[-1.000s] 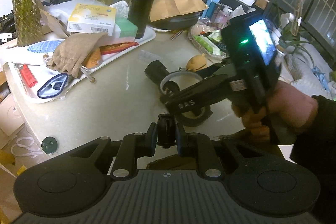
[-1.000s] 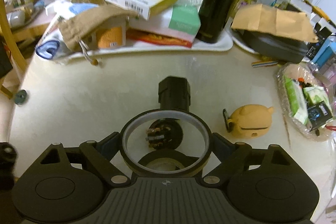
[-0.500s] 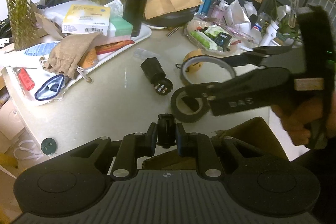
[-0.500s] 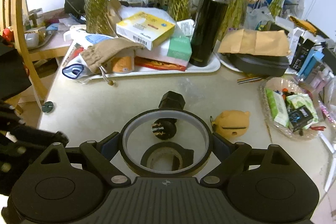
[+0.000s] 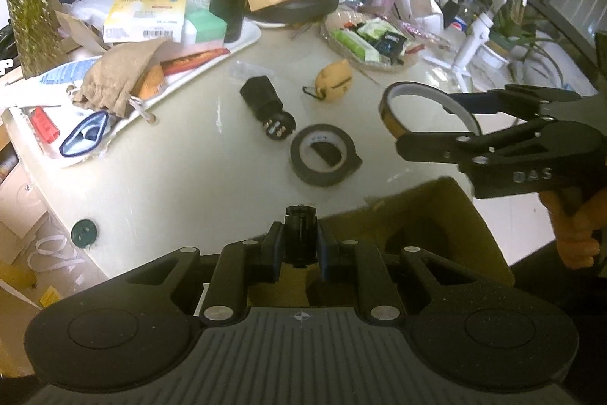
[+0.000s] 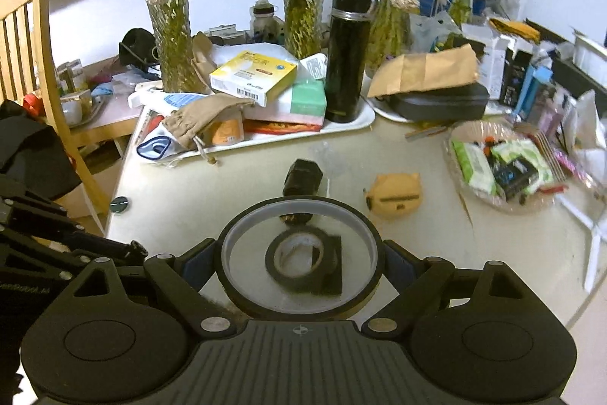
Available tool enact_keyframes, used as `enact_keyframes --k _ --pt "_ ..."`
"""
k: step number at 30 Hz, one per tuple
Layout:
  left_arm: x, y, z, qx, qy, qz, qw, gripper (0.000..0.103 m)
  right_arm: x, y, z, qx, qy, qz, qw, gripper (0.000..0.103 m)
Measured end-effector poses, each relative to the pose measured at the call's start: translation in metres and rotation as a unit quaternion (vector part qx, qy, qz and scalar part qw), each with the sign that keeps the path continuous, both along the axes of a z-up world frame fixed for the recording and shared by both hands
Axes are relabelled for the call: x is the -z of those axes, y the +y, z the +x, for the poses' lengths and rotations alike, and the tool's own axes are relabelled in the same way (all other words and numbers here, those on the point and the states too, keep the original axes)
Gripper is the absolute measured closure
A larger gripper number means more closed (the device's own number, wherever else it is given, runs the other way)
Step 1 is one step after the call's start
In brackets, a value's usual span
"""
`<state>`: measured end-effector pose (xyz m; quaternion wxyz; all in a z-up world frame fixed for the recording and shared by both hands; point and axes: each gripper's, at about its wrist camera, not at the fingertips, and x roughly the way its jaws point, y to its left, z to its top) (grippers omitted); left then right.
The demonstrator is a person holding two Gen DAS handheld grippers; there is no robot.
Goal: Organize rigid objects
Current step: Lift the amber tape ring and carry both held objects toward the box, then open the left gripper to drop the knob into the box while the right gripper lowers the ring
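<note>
Your left gripper [image 5: 301,255] is clenched on a small black part [image 5: 301,238]; what that part is cannot be made out. Below it sits an open cardboard box [image 5: 455,215], its inside mostly hidden by the gripper body. Your right gripper [image 6: 299,255] grasps a thin tape ring [image 6: 299,255] by its outer rim, lifted clear of the table [image 5: 170,177]. Through the ring you see the black tape roll [image 6: 299,262] lying flat on the table. Just beyond lie a black plug [image 6: 301,179] and a yellow pouch [image 6: 396,194], apart from each other. Farther back, a white tray [image 6: 353,124] holds a black flask [image 6: 349,54], boxes and a cloth bag [image 6: 201,122]. At right, a clear dish [image 6: 466,185] holds wrapped packets.
</note>
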<state>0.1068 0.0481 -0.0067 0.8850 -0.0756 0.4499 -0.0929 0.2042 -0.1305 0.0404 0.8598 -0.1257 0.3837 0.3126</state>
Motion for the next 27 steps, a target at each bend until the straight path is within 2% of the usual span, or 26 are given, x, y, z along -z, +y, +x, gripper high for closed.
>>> enact_keyframes --k 12,16,19,21,23,27 --pt "0.007 -0.005 -0.005 -0.003 0.047 0.012 0.9988 0.084 -0.005 -0.036 -0.036 0.011 0.010 0.010 1.000 0.012" --pt "0.009 -0.009 -0.004 -0.006 0.051 0.037 0.9980 0.084 -0.005 -0.046 -0.044 0.020 0.017 0.023 0.999 0.012" --pt "0.008 -0.006 -0.004 -0.017 0.047 0.041 0.9979 0.083 -0.006 -0.051 -0.052 0.020 0.021 0.031 0.999 0.012" --pt "0.005 -0.004 -0.005 -0.023 0.043 0.038 0.9981 0.074 -0.006 -0.053 -0.057 0.021 0.021 0.030 0.999 0.012" --pt "0.000 -0.002 -0.008 -0.027 0.032 0.032 0.9986 0.056 -0.005 -0.056 -0.059 0.024 0.024 0.031 0.999 0.012" --pt "-0.009 0.001 -0.015 -0.034 0.014 0.028 0.9989 0.054 -0.005 -0.064 -0.063 0.035 0.039 0.045 0.998 0.012"
